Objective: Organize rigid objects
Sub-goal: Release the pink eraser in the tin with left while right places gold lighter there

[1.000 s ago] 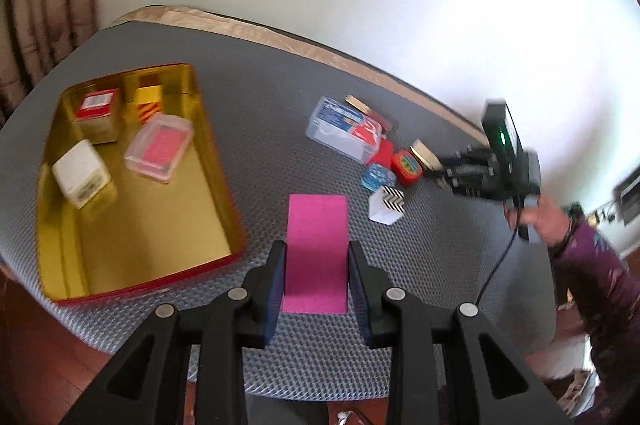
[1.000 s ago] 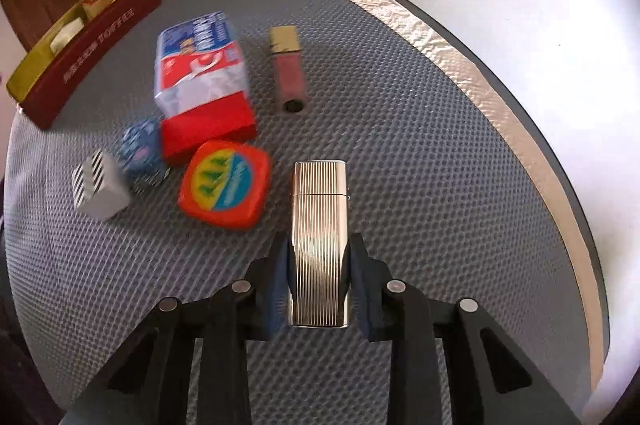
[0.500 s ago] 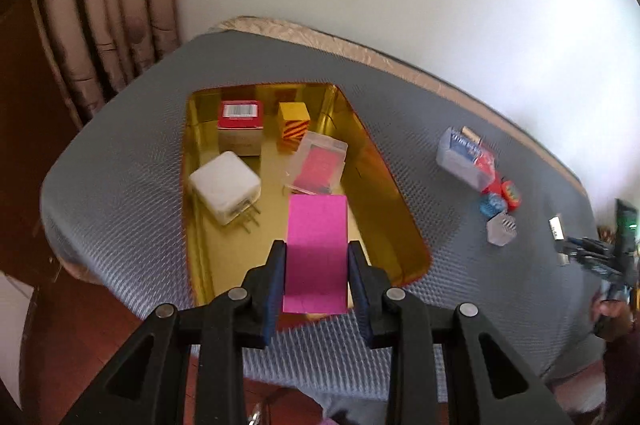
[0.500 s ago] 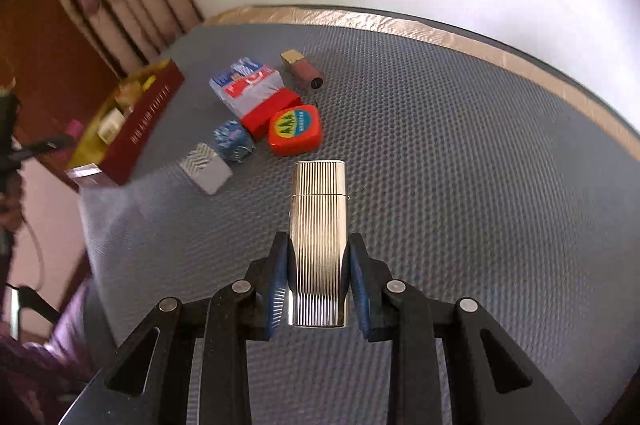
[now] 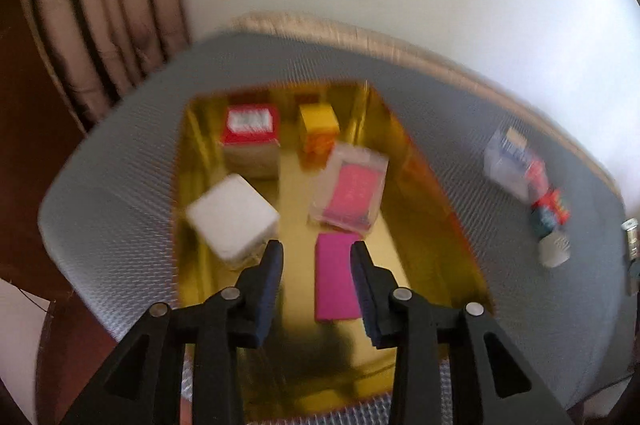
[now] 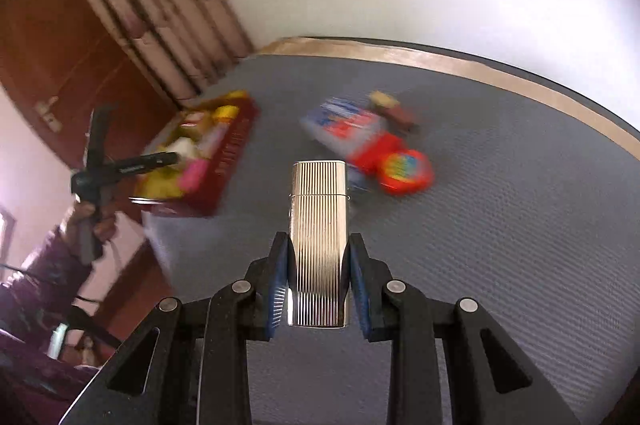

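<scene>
I am spreading my left jaws (image 5: 316, 269) over the gold tray (image 5: 436, 225); the magenta block (image 5: 335, 277) is lying between them on the tray floor, closer to the right pad, and I cannot tell through the blur whether that pad is touching it. Sitting farther in are a clear case with a pink insert (image 5: 352, 191), a white cube (image 5: 232, 221), a red-topped box (image 5: 251, 139) and a yellow block (image 5: 318, 129). My right jaws (image 6: 319, 265) are clenching the ribbed silver lighter (image 6: 319, 245) upright above the grey desk (image 6: 500, 265). Beyond it, a round red case (image 6: 406, 169) and a blue-and-red pack (image 6: 346, 125) are lying blurred near each other.
</scene>
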Demonstrator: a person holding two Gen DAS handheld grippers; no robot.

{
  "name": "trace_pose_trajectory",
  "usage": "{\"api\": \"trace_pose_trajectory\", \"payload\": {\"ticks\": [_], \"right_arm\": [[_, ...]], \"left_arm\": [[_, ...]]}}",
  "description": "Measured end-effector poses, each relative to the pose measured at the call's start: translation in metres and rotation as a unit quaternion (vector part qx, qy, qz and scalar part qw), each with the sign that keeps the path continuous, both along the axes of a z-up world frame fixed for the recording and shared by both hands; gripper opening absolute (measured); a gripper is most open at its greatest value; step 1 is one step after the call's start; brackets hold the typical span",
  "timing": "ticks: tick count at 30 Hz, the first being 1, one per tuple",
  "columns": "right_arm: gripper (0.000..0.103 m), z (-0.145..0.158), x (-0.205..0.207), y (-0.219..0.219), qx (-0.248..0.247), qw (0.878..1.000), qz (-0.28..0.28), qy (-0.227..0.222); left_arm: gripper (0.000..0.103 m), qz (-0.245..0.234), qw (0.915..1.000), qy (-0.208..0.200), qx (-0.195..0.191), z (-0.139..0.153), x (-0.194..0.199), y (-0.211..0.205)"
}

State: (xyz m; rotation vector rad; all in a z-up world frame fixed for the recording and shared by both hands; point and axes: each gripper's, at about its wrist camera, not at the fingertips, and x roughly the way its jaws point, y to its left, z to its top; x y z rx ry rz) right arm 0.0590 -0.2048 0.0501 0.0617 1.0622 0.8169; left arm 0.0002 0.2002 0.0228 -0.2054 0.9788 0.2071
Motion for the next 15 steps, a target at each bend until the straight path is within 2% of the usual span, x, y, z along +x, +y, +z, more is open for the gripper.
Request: {"api": "trace_pose_trajectory", "payload": {"ticks": [2, 4, 8, 15], "right_arm": [[0.026, 0.009, -0.003, 0.035, 0.018, 0.999, 0.033, -0.003], [0.026, 0.016, -0.005, 0.069, 0.04, 0.997, 0.062, 0.001], [0.026, 0.015, -0.007, 0.163, 0.064, 0.989, 0.131, 0.017], [0.026, -0.016, -0.001, 0.299, 0.033, 0.978, 0.201, 0.043]], "left_arm": [[0.042, 0.031, 0.9987, -0.033, 0.026, 0.019, -0.026, 0.0], [0.054, 0.066, 0.995, -0.053, 0.053, 0.032, -0.053, 0.003], [0.059, 0.114, 0.9854, -0.085, 0.095, 0.043, -0.11, 0.01], [0.059, 0.111, 0.9868, -0.087, 0.08, 0.033, -0.141, 0.02]]}}
